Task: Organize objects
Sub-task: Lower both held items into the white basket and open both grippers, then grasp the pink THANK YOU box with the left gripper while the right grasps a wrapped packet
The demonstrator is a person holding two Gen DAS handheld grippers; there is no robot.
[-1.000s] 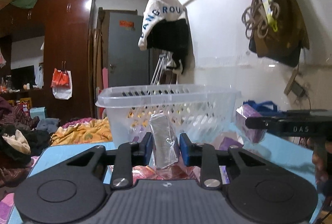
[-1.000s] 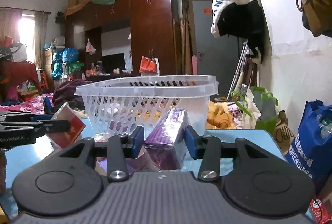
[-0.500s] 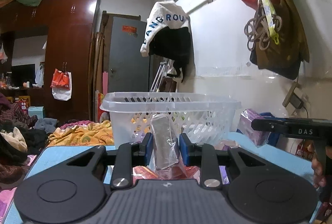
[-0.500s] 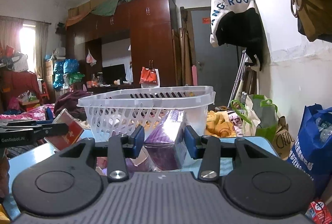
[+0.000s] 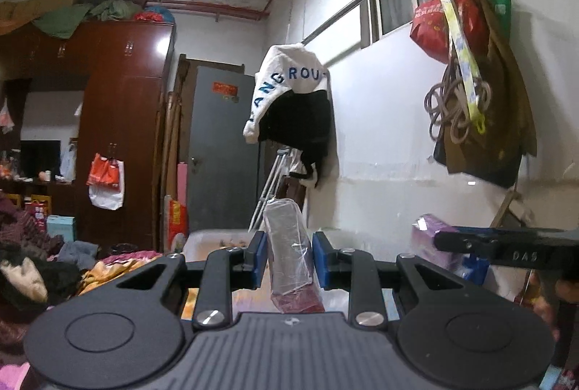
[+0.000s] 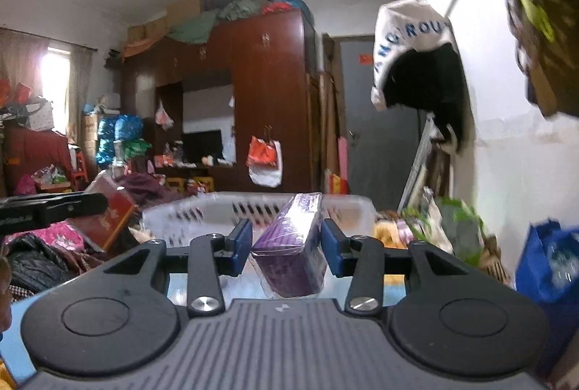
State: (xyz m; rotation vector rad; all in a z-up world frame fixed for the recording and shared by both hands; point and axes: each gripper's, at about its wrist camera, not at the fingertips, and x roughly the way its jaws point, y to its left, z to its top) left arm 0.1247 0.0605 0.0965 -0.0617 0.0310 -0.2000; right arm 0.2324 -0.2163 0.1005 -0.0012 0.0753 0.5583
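Now raised above earlier level: left gripper clenched on red wrapped packet, right gripper grasping purple pack. White basket at 12 o'clock, rim now below both loads; drop-in judged next.

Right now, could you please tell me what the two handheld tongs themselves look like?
Both match: the left tongs and right tongs have black linkage arms with silver screws, blue pads, a ribbed grey body and two round black discs. Seen side-on, each bears pale lettering. No cables or sleeves show.
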